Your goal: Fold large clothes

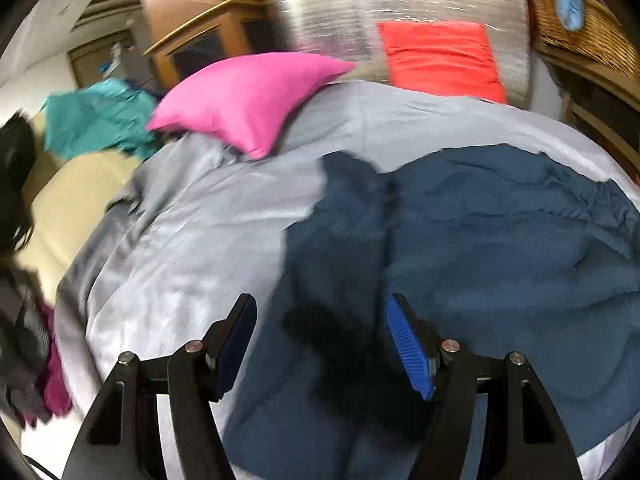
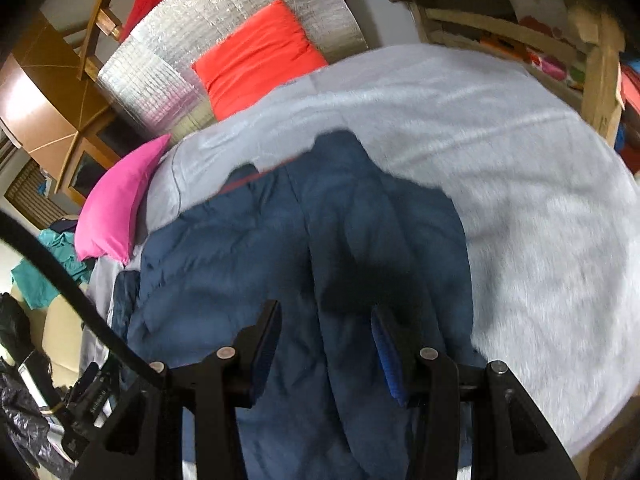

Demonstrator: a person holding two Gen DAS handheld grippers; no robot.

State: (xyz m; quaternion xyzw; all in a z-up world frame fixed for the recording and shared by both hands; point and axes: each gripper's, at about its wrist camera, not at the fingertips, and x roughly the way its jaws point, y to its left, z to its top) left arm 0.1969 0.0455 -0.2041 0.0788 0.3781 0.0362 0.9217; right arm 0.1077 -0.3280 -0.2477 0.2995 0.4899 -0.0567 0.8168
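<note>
A navy quilted jacket [image 1: 500,240] lies spread on the grey bedspread [image 1: 192,240]. My left gripper [image 1: 320,308] hovers above its left part, jaws open, nothing between the blue pads; its shadow falls on the fabric. In the right wrist view the same jacket [image 2: 240,260] runs lengthwise away from me, a thin red strip showing at its far edge. My right gripper [image 2: 325,312] hangs over the jacket's middle, open and holding nothing, with its shadow just ahead of the fingers. Both views are blurred by motion.
A pink pillow [image 1: 248,100] and a red pillow [image 1: 440,56] lie at the head of the bed against a silver foil panel [image 1: 400,4]. Teal cloth [image 1: 92,120] and dark clothes [image 1: 24,340] sit left of the bed. Wooden shelves [image 2: 560,40] stand on the right.
</note>
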